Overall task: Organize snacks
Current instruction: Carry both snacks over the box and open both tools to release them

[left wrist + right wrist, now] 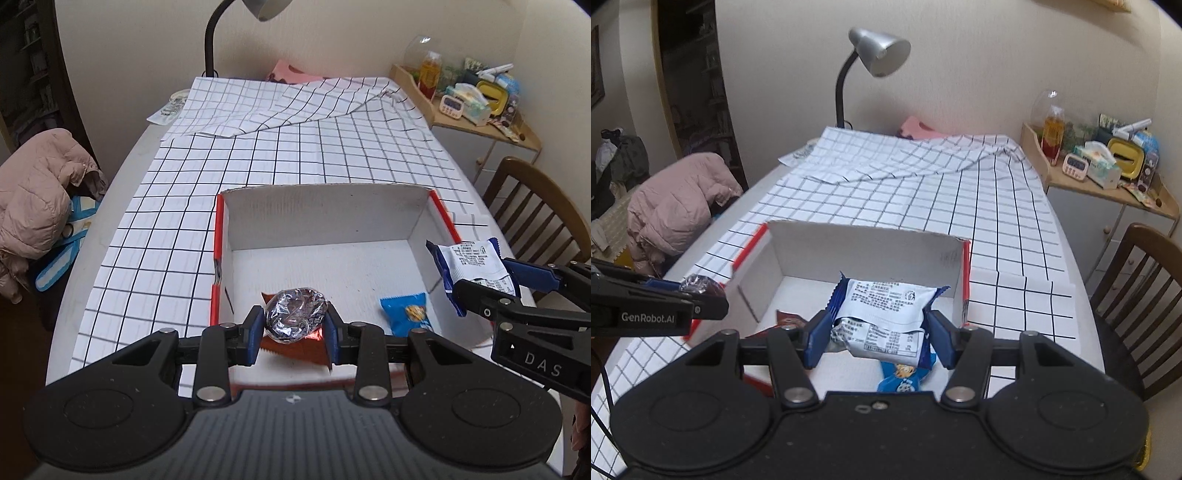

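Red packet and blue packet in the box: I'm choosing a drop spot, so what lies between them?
Bare box floor between red packet and blue packet, in the left wrist view.

**A lived-in home dining corner**

This is a home. The bench (1015,206) wears a checked cloth (886,199), with a gooseneck lamp (879,51) at its far end. A pink padded jacket (676,210) slumps over one seat, a wooden chair (1137,280) stands opposite, and a side cabinet (1108,195) holds tissues, a timer and bottles.
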Available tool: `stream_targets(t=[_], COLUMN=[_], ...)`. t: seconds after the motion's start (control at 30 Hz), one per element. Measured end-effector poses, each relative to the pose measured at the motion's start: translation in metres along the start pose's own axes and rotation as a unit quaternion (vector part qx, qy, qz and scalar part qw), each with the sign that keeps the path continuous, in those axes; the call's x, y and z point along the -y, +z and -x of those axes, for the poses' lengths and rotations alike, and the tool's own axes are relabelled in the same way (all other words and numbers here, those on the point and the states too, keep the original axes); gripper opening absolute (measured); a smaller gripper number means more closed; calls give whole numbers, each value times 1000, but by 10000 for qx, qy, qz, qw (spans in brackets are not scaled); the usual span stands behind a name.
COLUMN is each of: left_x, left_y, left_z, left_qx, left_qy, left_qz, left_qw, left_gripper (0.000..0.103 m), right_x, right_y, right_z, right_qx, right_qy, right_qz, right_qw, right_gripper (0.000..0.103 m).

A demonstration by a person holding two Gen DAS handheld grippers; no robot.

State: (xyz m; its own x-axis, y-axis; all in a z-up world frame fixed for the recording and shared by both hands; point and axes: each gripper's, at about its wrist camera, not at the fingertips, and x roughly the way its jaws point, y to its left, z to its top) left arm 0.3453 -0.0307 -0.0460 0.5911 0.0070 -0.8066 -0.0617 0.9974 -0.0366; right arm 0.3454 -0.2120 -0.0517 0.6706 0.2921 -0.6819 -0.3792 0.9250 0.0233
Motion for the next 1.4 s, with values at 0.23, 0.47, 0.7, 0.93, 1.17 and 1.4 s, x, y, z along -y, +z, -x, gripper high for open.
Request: stream_targets(t=[0.23,0.47,0.7,0.93,1.17,1.4], left_x=[4,13,17,20,18,10], left_y=[15,20,18,16,19,20], left_z=[-42,-78,-101,-111,-108,-89], left_qx=[-342,-692,-979,-1085,-1023,-821], left_qy=[8,171,243,297,231,58], left_qz=[119,-18,-130,-219,-238,-113], left_qw=[9993,9975,9948,9934,9942,9965], left_gripper=[33,33,33,33,34,42], right_x=[8,5,3,-3,-3,4], right_y=[1,-3,-9,-12,-12,-7], right_z=[-47,-84,-104,-112,-111,-92], right_qx=[-504,-987,-1223,-1261,-1225,-1046], right_qy=[-24,-1,-44,-158,-240,-101], right_qz=[126,377,598,890,891,572], right_qw=[9986,9944,9907,9879,9882,9928], right_gripper=[56,56,56,57,62,66])
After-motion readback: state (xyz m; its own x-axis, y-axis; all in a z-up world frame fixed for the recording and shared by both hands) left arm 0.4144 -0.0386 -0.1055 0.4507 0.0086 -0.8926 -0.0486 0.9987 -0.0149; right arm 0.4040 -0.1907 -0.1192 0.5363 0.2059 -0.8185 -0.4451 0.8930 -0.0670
